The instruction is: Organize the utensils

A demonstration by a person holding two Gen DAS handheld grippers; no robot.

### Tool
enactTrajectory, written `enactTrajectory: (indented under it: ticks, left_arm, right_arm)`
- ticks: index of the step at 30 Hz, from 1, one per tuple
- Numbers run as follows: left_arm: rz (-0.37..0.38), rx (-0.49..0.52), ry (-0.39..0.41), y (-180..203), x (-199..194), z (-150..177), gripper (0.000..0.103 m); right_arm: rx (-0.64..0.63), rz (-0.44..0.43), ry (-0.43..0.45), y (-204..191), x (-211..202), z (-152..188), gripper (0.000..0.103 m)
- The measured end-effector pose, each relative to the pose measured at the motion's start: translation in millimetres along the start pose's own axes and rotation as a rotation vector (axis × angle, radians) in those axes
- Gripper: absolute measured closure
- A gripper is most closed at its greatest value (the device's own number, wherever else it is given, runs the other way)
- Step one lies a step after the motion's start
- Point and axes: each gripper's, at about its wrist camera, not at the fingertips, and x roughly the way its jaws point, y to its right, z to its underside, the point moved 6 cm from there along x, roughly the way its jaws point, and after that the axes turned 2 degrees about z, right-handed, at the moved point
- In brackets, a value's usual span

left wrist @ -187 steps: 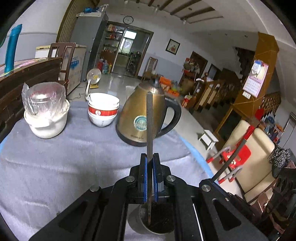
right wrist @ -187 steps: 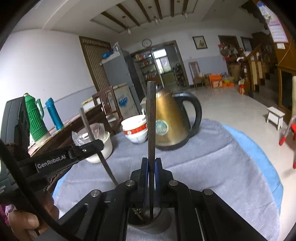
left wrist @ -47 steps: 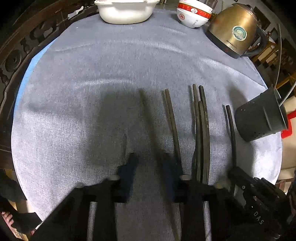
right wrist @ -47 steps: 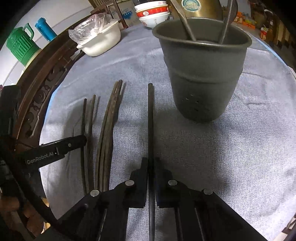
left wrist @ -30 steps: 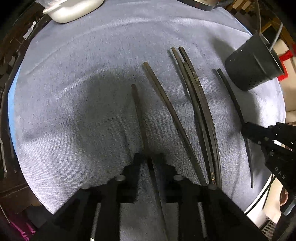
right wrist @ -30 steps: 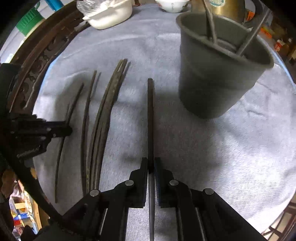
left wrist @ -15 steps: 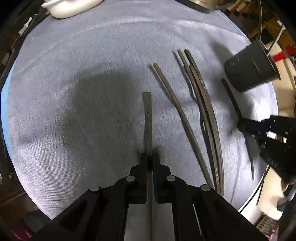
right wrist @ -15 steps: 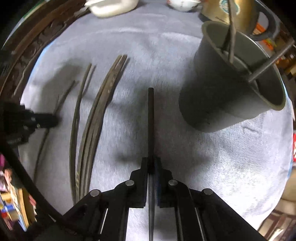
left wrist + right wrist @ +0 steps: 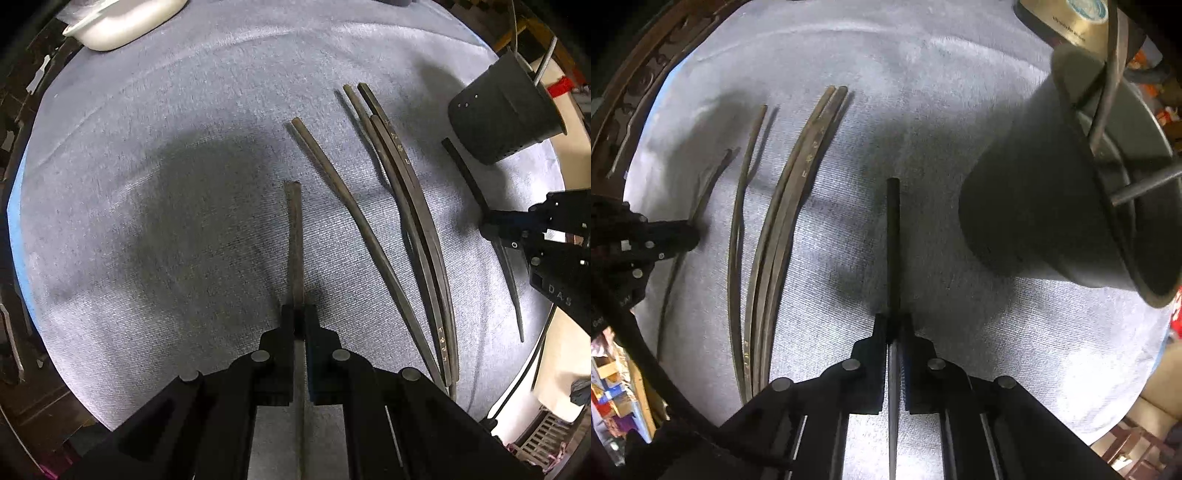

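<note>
My left gripper is shut on a dark chopstick low over the grey cloth. Several more dark chopsticks lie to its right. My right gripper is shut on a black chopstick, which points forward just left of the dark utensil cup. The cup holds two metal utensils. The right gripper also shows at the right edge of the left wrist view. The left gripper shows at the left edge of the right wrist view.
A round table is covered with a grey cloth. A white dish stands at the far left. A gold kettle stands behind the cup. A carved wooden table rim runs along the left.
Both grippers have come down from over the cup to the cloth. My left gripper has closed on a chopstick and lifted it slightly. My right gripper, holding its chopstick, has moved closer to the cup.
</note>
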Motion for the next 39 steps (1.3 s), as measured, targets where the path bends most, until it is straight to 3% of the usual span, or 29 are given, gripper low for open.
enactTrajectory:
  ticks: [4,7,9,13,16,18,21,23,32,39]
  left_arm:
    - [0.093,-0.077,0.132,-12.1,-28.0,10.9,0.098]
    - [0.152,-0.136,0.337,-20.7,-72.4,13.3,0.098]
    - [0.137,-0.189,0.497,-29.1,-104.5,16.4,0.098]
    - [0.111,-0.255,0.735,-28.2,-143.8,26.4,0.098]
    - [0.084,-0.28,0.85,-27.5,-148.2,30.7,0.098]
    - [0.061,-0.293,0.916,-20.2,-157.2,33.6,0.098]
    - [0.003,-0.284,1.046,-12.3,-163.2,32.9,0.098]
    - [-0.027,-0.285,1.072,-15.7,-162.4,32.5,0.098]
    - [-0.067,-0.294,1.077,-22.6,-146.1,37.9,0.097]
    - [-0.058,-0.257,1.101,-12.7,-156.4,72.4,0.097]
  right_arm:
    - [0.057,-0.072,0.142,-9.6,-29.8,12.8,0.096]
    - [0.125,-0.133,0.334,-10.5,-73.8,26.6,0.096]
    - [0.173,-0.142,0.477,-6.2,-101.4,36.5,0.096]
    - [0.314,-0.129,0.766,16.4,-147.0,66.8,0.096]
    - [0.402,-0.045,0.956,35.9,-170.2,85.9,0.096]
    - [0.433,0.012,1.025,42.4,-174.2,92.1,0.096]
    - [0.463,0.045,1.085,51.1,-170.9,94.1,0.096]
    - [0.474,0.069,1.105,55.9,-167.9,97.8,0.096]
    - [0.439,0.111,1.116,49.9,-157.5,116.1,0.096]
    - [0.44,0.096,1.105,46.8,-161.2,142.4,0.096]
